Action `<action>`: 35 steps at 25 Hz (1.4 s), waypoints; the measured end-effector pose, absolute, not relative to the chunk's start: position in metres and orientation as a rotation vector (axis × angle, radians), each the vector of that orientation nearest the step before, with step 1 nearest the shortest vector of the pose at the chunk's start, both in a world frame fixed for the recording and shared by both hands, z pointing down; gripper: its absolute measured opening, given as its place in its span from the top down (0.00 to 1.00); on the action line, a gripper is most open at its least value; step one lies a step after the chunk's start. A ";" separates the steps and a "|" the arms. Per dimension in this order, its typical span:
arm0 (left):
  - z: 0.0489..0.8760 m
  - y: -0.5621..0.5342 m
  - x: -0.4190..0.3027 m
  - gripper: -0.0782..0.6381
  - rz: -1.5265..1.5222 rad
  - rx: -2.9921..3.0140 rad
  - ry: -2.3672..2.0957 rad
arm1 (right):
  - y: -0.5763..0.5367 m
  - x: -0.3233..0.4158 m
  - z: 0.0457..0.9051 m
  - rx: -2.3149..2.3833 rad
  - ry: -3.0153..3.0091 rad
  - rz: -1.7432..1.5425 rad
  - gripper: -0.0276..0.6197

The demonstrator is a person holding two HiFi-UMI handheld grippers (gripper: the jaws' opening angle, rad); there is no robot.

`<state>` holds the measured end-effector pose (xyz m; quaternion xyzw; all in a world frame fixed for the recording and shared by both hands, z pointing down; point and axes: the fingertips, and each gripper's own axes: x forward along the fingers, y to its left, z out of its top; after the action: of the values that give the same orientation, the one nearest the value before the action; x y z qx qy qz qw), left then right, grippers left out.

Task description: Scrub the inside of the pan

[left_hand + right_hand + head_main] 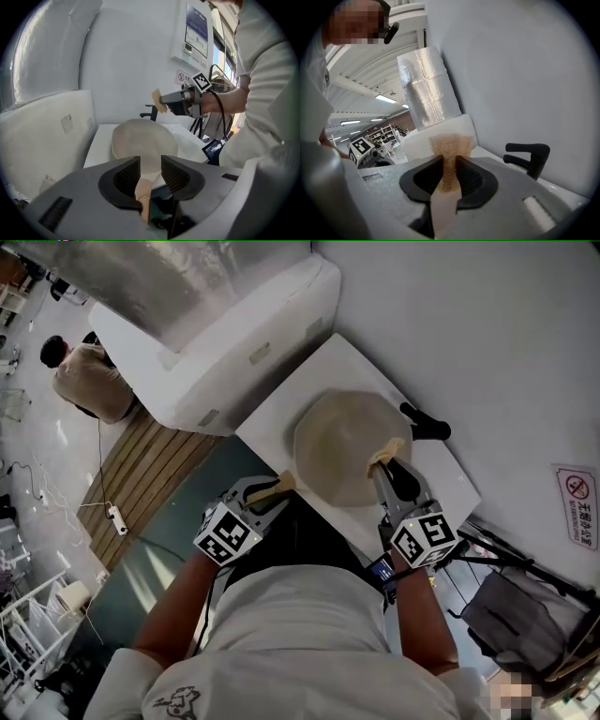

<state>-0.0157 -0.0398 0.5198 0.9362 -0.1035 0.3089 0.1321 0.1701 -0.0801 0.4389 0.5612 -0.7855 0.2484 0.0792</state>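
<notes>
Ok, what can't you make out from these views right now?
- Residue on the round beige pan: too pale in head view, too flat in left gripper view.
- That pan in right gripper view: hidden below the right gripper and brown scouring sponge.
- Print on the red-and-white wall sign: too small, head view.

We log a white short-sleeved T-shirt [309, 615] with a small dark print [176, 701] on it. The left gripper [270, 489] and right gripper [382, 463] have grey bodies, and each carries a white cube [228, 532] with black square markers. Close up, the shells are speckled grey plastic with black ribbed pads [125, 176]. A thin black cable [221, 119] loops by the right gripper. A dark device [382, 569] with a blue screen sits at the right wrist.
</notes>
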 end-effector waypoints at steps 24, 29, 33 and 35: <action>0.662 -0.026 -0.044 0.65 1.298 2.505 -0.225 | -0.134 0.221 0.586 1.728 -1.968 1.028 0.82; 0.665 -0.024 -0.046 0.67 1.306 2.505 -0.202 | -0.154 0.230 0.600 1.756 -1.918 1.031 0.82; 0.666 -0.023 -0.046 0.67 1.312 2.494 -0.189 | -0.167 0.235 0.610 1.757 -1.890 1.027 0.83; 0.666 -0.023 -0.046 0.67 1.309 2.493 -0.168 | -0.173 0.235 0.614 1.752 -1.891 1.021 0.83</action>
<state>-0.0458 -0.0235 0.6664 0.8725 -0.0588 0.4579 0.1597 0.2348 -0.1731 0.6143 0.6212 -0.6703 0.3621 0.1834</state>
